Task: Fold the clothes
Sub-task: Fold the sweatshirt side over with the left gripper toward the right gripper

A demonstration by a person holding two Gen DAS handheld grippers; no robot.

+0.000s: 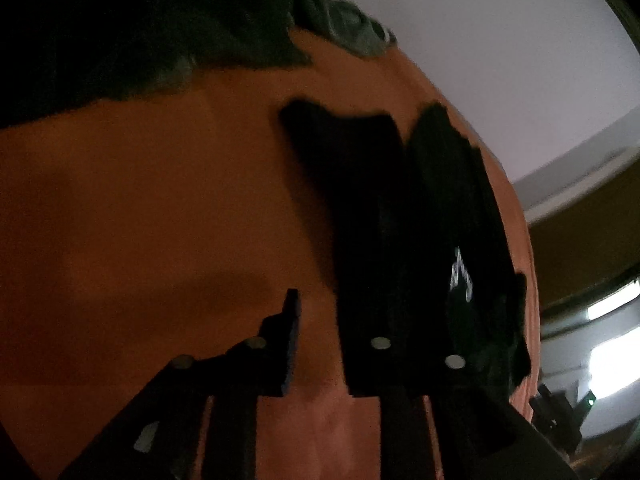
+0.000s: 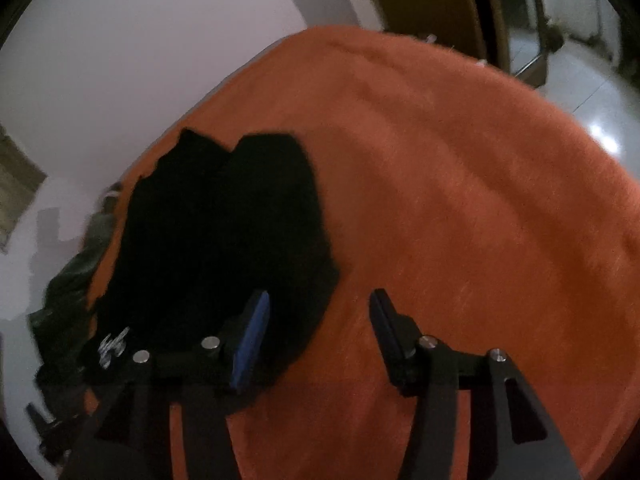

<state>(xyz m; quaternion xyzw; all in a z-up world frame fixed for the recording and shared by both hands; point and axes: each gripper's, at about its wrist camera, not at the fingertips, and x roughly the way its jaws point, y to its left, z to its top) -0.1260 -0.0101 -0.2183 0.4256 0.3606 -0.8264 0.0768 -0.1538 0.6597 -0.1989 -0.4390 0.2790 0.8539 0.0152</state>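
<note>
Soft, limp black cloth garment (image 2: 224, 232) lies bunched on the orange blanket (image 2: 460, 200), best pinched at an edge; right gripper (image 2: 320, 320) and left gripper (image 1: 320, 340) both spread, empty.

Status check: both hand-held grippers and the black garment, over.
Right hand-held gripper open, empty, beside the black garment. Left hand-held gripper open, at the garment's edge. Grey-green clothes heaped beyond, not in the way.
</note>
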